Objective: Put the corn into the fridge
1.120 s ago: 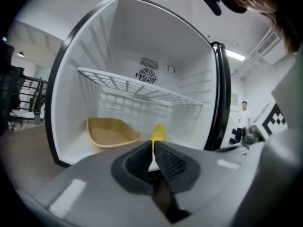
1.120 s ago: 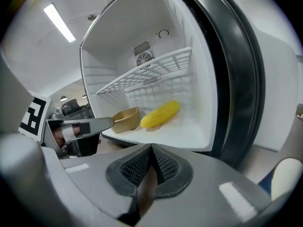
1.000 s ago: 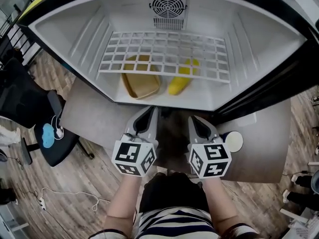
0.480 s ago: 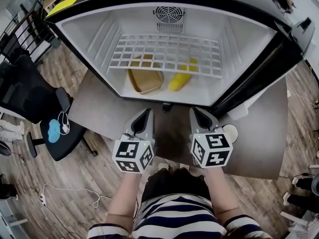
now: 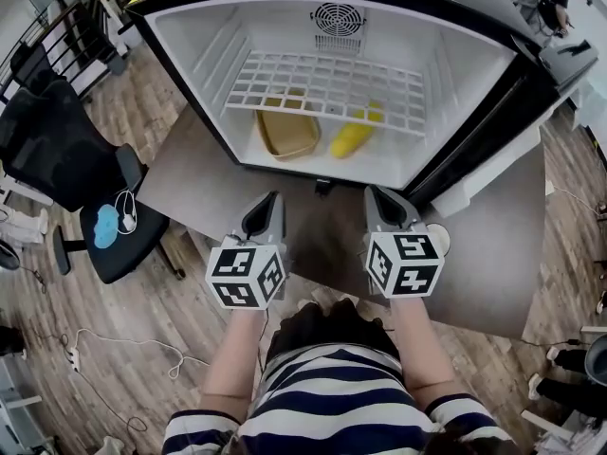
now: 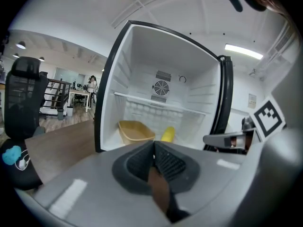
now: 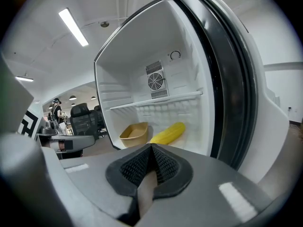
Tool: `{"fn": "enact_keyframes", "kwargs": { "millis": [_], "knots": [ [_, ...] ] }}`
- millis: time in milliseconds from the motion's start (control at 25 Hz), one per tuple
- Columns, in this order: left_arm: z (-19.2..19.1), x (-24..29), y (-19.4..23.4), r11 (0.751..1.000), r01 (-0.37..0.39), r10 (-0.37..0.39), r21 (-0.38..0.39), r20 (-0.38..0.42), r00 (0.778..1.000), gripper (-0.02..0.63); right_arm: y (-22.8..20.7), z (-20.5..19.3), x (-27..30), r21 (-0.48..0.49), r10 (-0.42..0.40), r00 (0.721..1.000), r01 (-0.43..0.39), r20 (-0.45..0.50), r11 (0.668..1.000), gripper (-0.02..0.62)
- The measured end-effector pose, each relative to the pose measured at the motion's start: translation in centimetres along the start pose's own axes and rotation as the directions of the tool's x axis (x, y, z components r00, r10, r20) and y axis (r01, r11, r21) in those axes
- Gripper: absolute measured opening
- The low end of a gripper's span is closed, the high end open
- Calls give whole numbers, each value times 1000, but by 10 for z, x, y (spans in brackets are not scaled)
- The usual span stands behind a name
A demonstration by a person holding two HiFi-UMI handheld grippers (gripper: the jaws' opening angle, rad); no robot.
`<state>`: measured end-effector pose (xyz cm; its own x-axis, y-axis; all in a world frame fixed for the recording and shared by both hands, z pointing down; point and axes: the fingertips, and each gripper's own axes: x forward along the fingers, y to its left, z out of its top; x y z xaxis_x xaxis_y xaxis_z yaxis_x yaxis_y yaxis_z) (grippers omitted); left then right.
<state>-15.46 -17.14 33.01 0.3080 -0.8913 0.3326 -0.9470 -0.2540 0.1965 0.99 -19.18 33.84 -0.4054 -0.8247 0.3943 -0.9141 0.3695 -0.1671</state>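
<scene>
The yellow corn [image 5: 352,139] lies on the floor of the open fridge [image 5: 285,27], under the white wire shelf [image 5: 327,88] and to the right of a tan tray [image 5: 287,133]. The corn [image 7: 167,134] also shows in the right gripper view, and in the left gripper view the corn [image 6: 167,135] sits beside the tray [image 6: 135,131]. My left gripper [image 5: 269,208] and right gripper [image 5: 377,200] hover side by side over the brown table [image 5: 199,178] in front of the fridge, both shut with nothing between their jaws.
The fridge door [image 5: 493,131] stands open at the right. A small white round lid [image 5: 439,240] lies on the table by my right gripper. A black office chair [image 5: 66,150] with a blue object [image 5: 105,226] stands at the left on the wooden floor.
Both grippers have drawn back from the fridge toward the person, still shut. The corn and tray have not moved inside the fridge.
</scene>
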Motion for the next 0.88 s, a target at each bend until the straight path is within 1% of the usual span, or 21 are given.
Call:
{"fn": "enact_keyframes", "kwargs": {
  "millis": [200,440,600,880],
  "knots": [
    [7,-8,3,1000,-30,30,8,17,999,0,4,7,-2,-7,9,1000,-9,14,1000,-9],
    [12,-14,6,998,-62,62,-9,37,997,0,7,12,0,-16,24,999,-24,21,1000,-9],
    [15,-16,5,998,-62,63,-15,53,997,0,8,14,0,-18,32,999,-31,25,999,-9],
    [15,-10,-6,999,-42,41,8,49,998,0,5,21,1,-19,38,998,-37,44,999,-9]
  ]
}}
